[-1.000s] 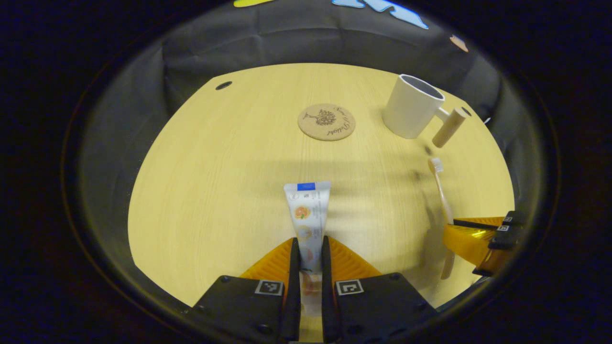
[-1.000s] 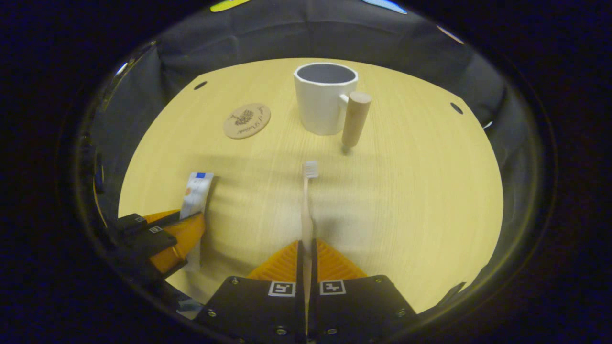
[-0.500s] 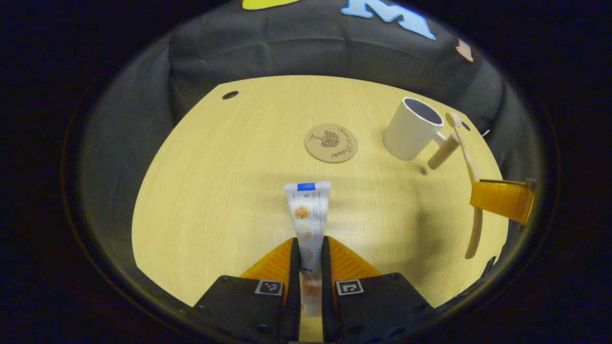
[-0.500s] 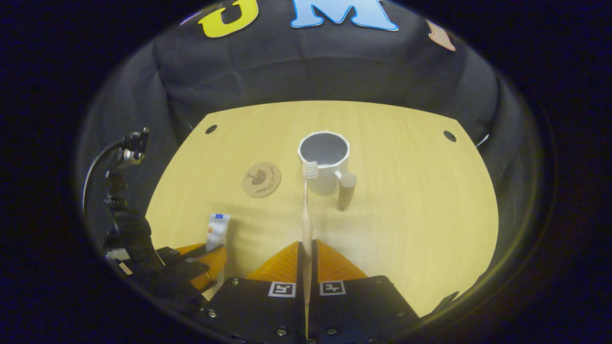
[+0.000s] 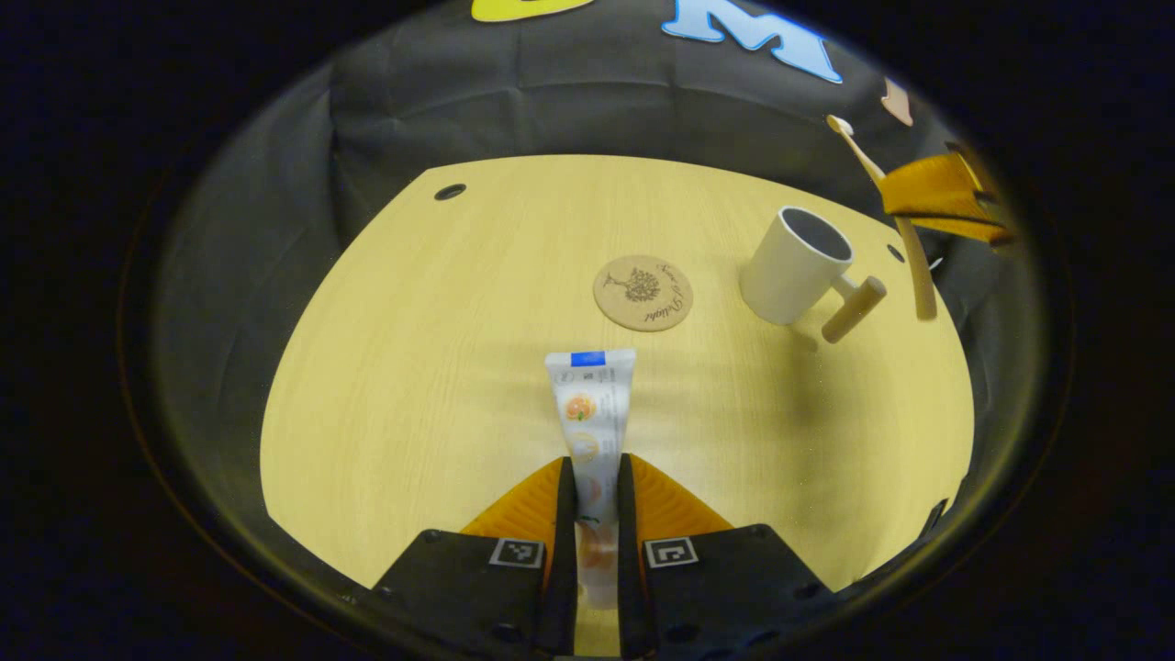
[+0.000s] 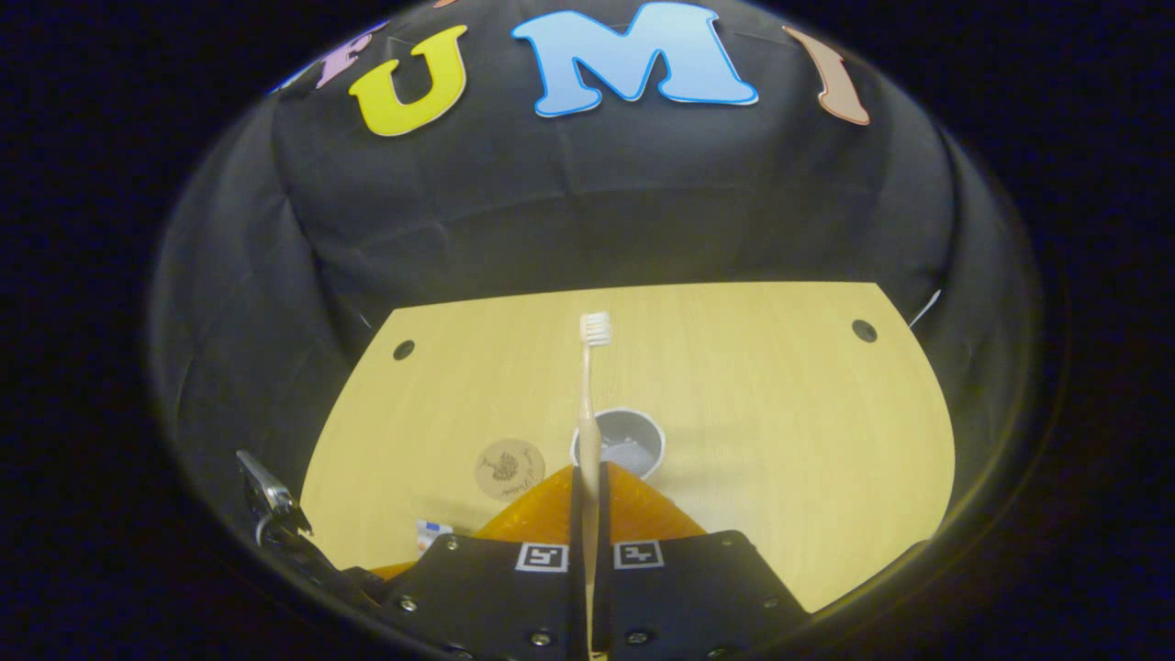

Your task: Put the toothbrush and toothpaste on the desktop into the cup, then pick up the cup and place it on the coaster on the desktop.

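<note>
My left gripper [image 5: 595, 477] is shut on the white toothpaste tube [image 5: 589, 404], which points ahead over the desktop. The round cork coaster [image 5: 643, 292] lies beyond it. The white cup [image 5: 795, 266] with a wooden handle stands to the coaster's right. In the right gripper view my right gripper [image 6: 588, 477] is shut on the pale toothbrush [image 6: 589, 395], bristles up and away, high above the open cup [image 6: 620, 442]. The coaster [image 6: 509, 468] lies left of that cup. The left gripper view also catches the right gripper [image 5: 932, 188] raised beyond the cup with the toothbrush [image 5: 895, 220].
The wooden desktop [image 5: 441, 367] has small round holes near its far corners [image 5: 450, 192] [image 6: 863, 330]. Black cloth walls surround the desk. A clamp and cable [image 6: 271, 509] sit at the lower left of the right gripper view.
My right gripper has risen with the toothbrush and moved over the cup, which now lies almost straight below. The left gripper has lifted slightly, still holding the toothpaste.
</note>
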